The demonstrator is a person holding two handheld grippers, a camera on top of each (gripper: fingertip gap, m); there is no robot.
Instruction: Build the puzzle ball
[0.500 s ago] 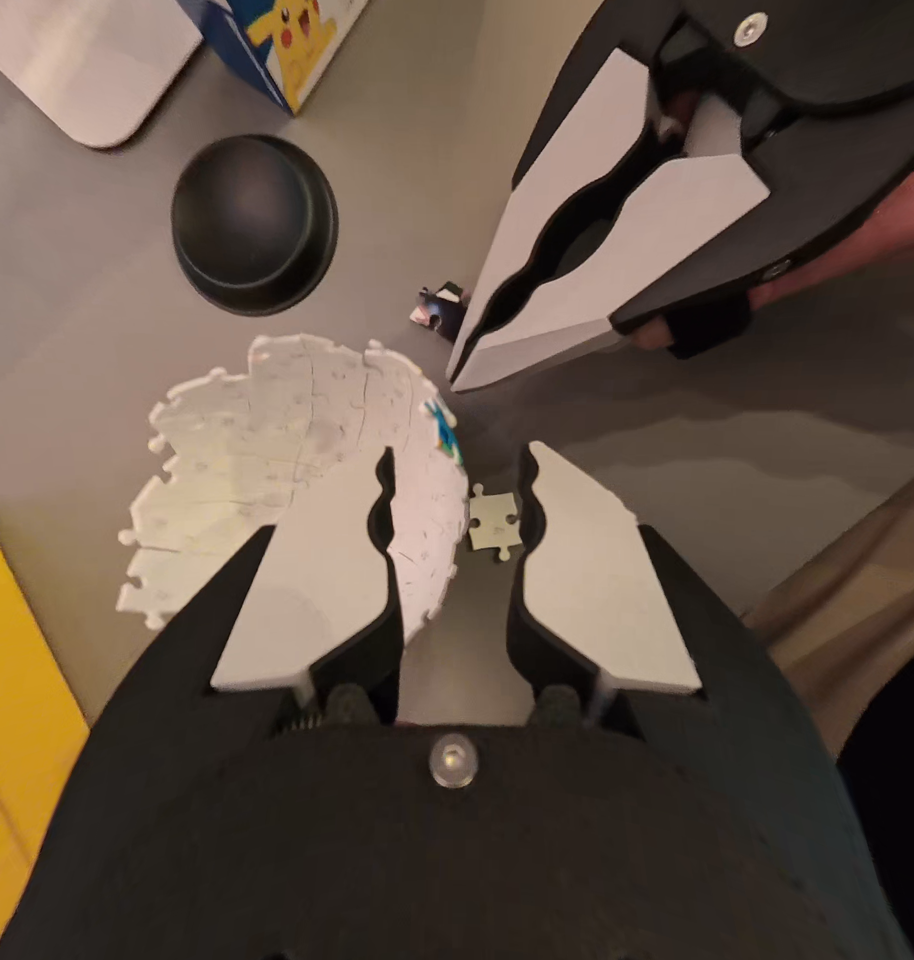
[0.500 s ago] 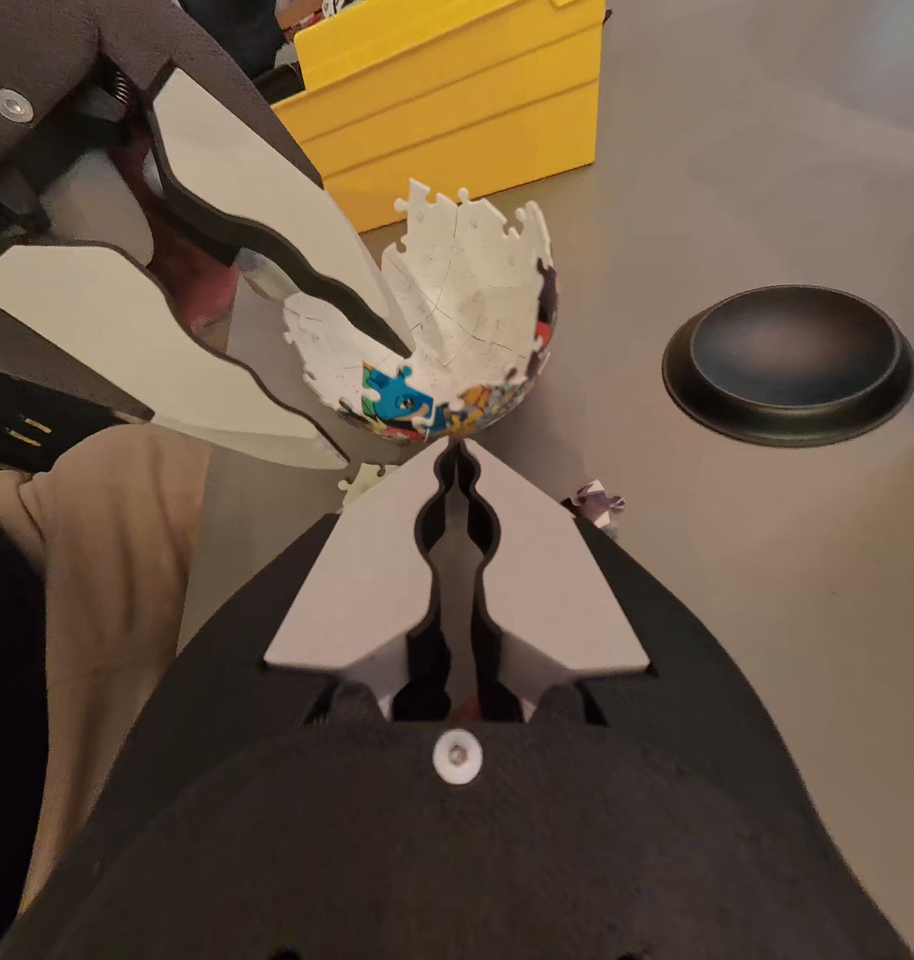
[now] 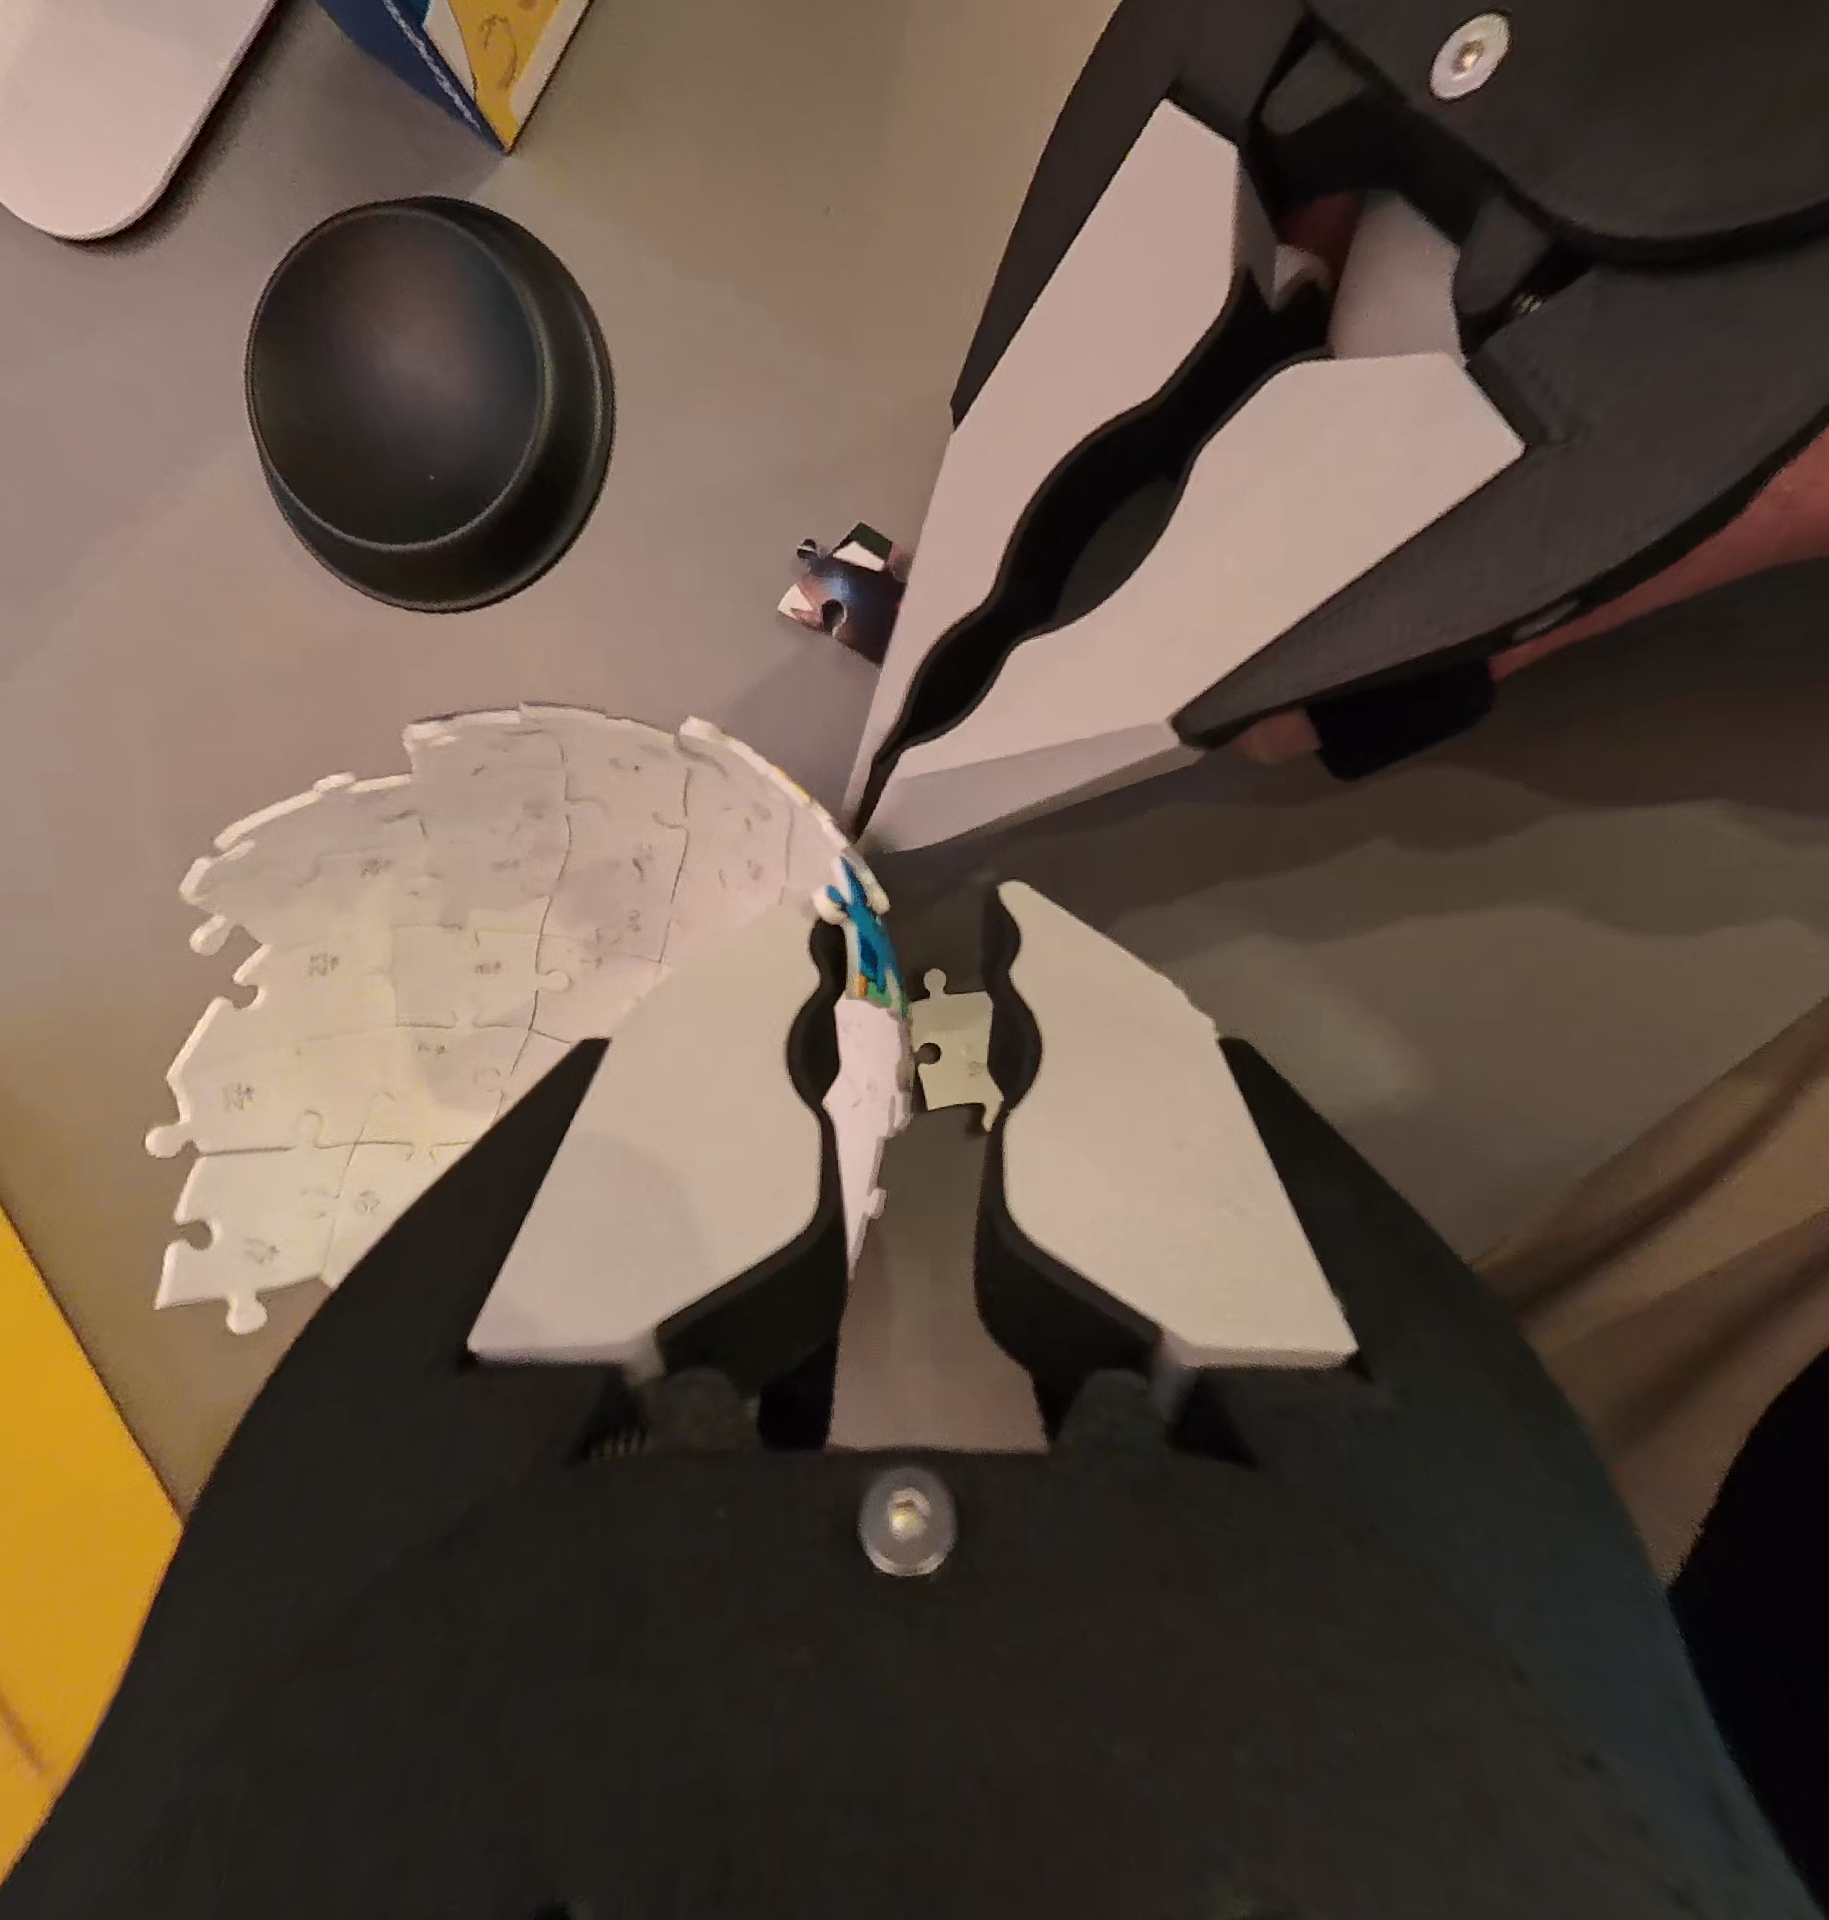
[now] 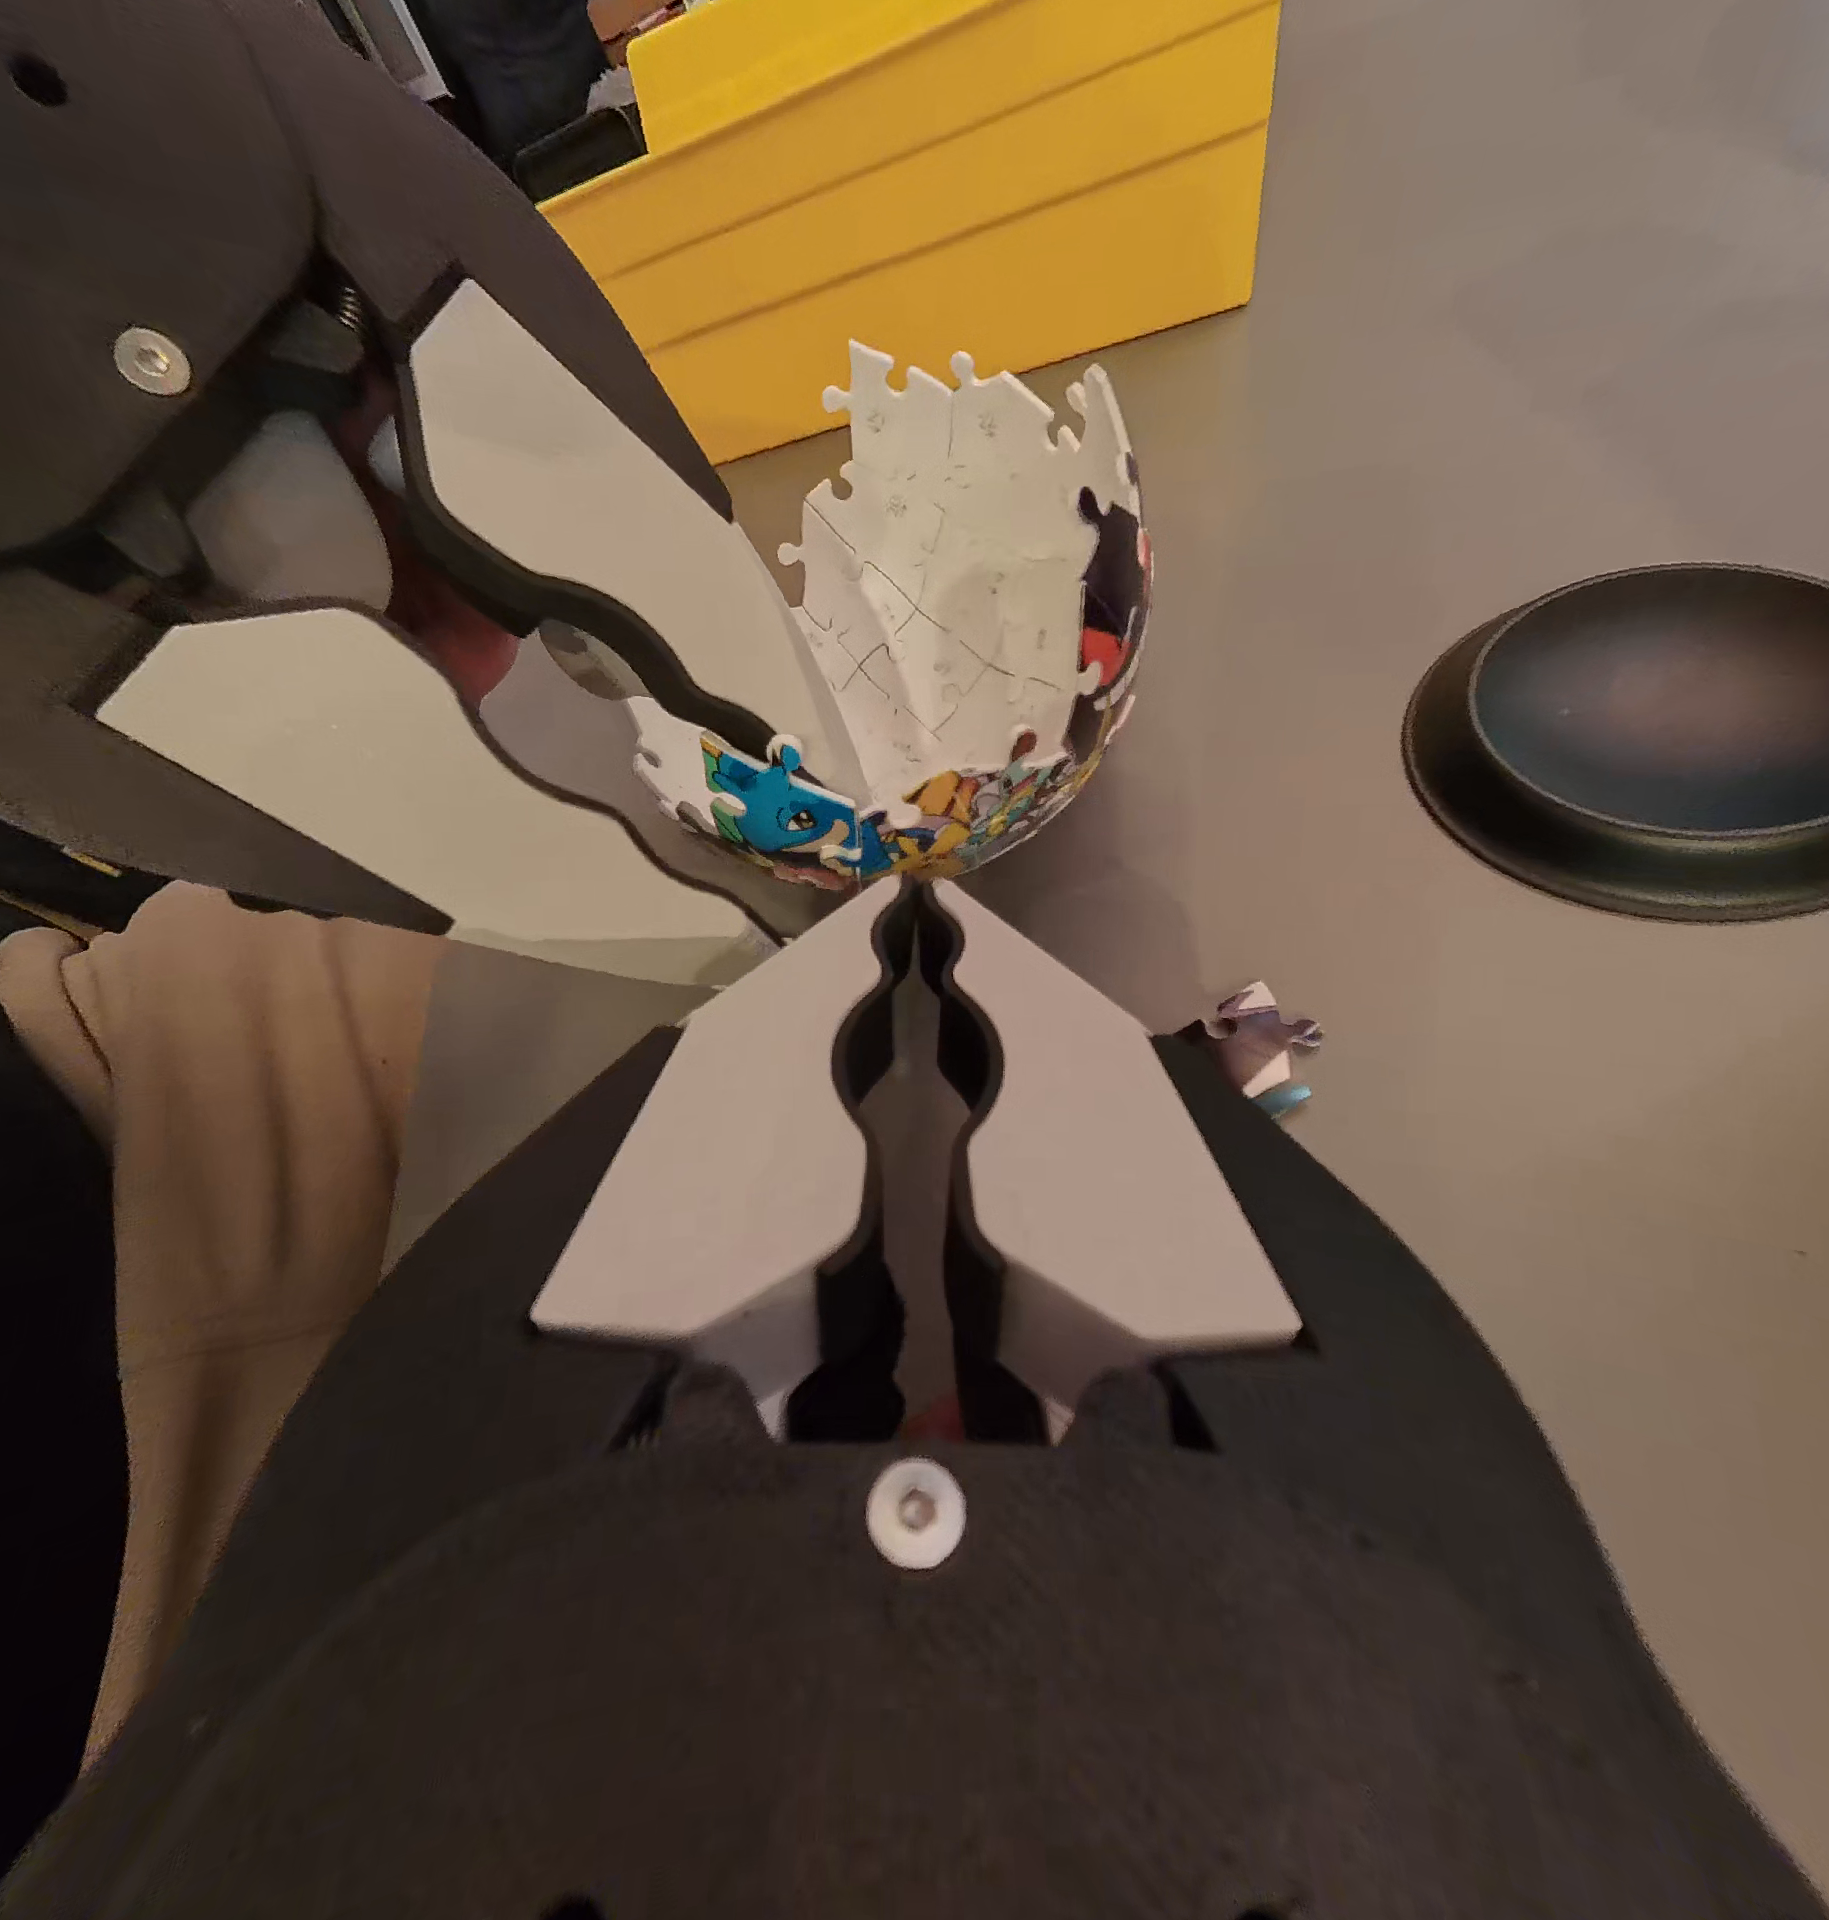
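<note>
The half-built puzzle ball (image 3: 453,997) is a white-lined shell with a coloured outside (image 4: 951,644), resting on the grey table. My left gripper (image 3: 905,920) is open and straddles the shell's wall, one finger inside and one outside; it also shows in the right wrist view (image 4: 816,862). A loose white puzzle piece (image 3: 957,1049) lies on the table between the shell and my outer finger. My right gripper (image 4: 915,899) is shut and empty, its tip against the shell's coloured edge (image 3: 868,816). A loose coloured piece (image 3: 848,592) (image 4: 1263,1039) lies beside it.
A black domed stand (image 3: 422,405) (image 4: 1668,727) sits beyond the shell. A yellow bin (image 4: 941,208) (image 3: 16,1455) stands close behind it. A printed box (image 3: 494,62) and a white flat object (image 3: 68,104) lie at the far edge. A tan sleeve (image 4: 214,1195) is beside the left gripper. The tips of both grippers are at nearly the same place. It is some 6 cm from my left tips to the loose white puzzle piece (image 3: 957,1049).
The right gripper's shut tip has moved in against the shell's edge. The left gripper has stayed open and pushed slightly further along the shell's wall.
</note>
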